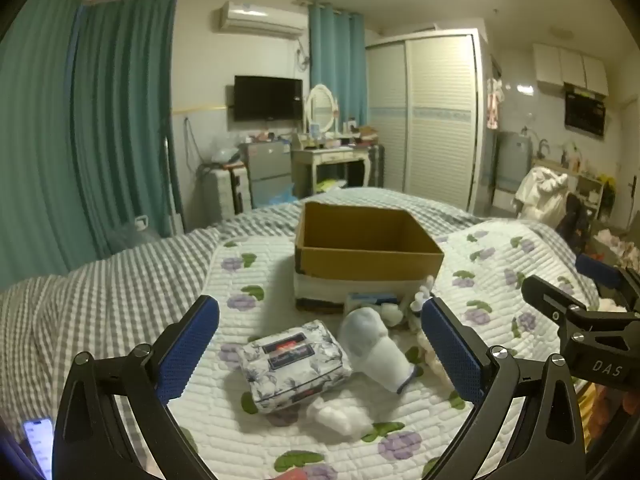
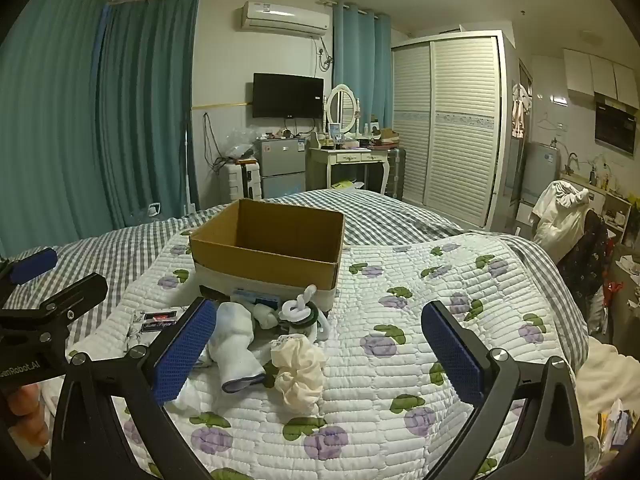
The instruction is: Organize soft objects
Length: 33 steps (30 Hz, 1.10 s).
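Left gripper (image 1: 320, 344) spread wide above tissue pack (image 1: 294, 364) and white sock (image 1: 376, 346), right gripper (image 2: 320, 348) likewise spread over cream scrunchie (image 2: 298, 372), cardboard box (image 2: 268, 248) behind them mid-quilt (image 2: 400, 320).

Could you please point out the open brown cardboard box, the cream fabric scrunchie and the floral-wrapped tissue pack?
Open brown cardboard box (image 2: 262, 268): right wrist view, front wall.
Cream fabric scrunchie (image 2: 298, 368): right wrist view, middle folds.
Floral-wrapped tissue pack (image 1: 294, 364): left wrist view, top face.

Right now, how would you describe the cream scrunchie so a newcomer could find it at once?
On the floral quilt, find the open cardboard box and the pile of soft items before it. The scrunchie lies at the pile's near right edge, beside a white sock: the only ruffled, cream-coloured ring.
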Each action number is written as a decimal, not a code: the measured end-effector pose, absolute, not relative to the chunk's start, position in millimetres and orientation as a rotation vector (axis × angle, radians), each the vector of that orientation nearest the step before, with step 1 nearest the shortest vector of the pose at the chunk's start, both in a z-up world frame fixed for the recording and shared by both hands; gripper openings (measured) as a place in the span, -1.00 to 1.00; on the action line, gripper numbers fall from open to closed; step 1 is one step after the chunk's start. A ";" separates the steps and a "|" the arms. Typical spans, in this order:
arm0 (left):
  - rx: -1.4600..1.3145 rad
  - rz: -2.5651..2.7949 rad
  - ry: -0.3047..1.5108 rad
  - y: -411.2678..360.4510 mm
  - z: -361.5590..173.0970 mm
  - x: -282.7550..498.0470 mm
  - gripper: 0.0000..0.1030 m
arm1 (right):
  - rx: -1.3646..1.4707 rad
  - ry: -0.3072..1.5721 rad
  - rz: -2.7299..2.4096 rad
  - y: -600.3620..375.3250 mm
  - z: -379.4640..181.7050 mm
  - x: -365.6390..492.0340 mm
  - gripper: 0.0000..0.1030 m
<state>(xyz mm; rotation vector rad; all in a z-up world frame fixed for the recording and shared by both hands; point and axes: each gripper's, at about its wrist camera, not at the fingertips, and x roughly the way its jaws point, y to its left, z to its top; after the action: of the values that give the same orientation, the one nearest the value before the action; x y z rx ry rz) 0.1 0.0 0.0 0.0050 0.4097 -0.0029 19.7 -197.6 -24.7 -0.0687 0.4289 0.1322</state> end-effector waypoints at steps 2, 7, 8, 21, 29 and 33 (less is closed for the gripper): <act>0.008 0.002 0.405 -0.1 0.0 -0.1 1.00 | -0.068 0.427 0.133 -197.5 -24.8 19.9 1.00; 0.005 0.007 0.403 -1.0 0.3 -1.6 1.00 | -0.072 0.426 0.134 -196.7 -25.5 20.6 1.00; 0.006 0.007 0.403 -1.7 1.6 -3.0 1.00 | -0.072 0.426 0.134 -196.6 -25.6 20.6 1.00; -0.012 0.004 0.413 4.3 2.1 1.2 1.00 | -0.072 0.433 0.138 -194.8 -28.6 21.5 1.00; -0.011 0.006 0.413 3.1 0.7 0.7 1.00 | -0.071 0.442 0.140 -193.9 -30.6 23.7 1.00; -0.011 0.007 0.413 4.3 0.3 1.1 1.00 | -0.071 0.446 0.141 -193.3 -31.7 23.0 1.00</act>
<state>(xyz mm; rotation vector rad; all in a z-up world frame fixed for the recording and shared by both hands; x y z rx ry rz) 1.1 4.3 0.3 -0.0105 0.4132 0.0065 23.0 -193.3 -31.7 -0.0713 0.4459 0.1413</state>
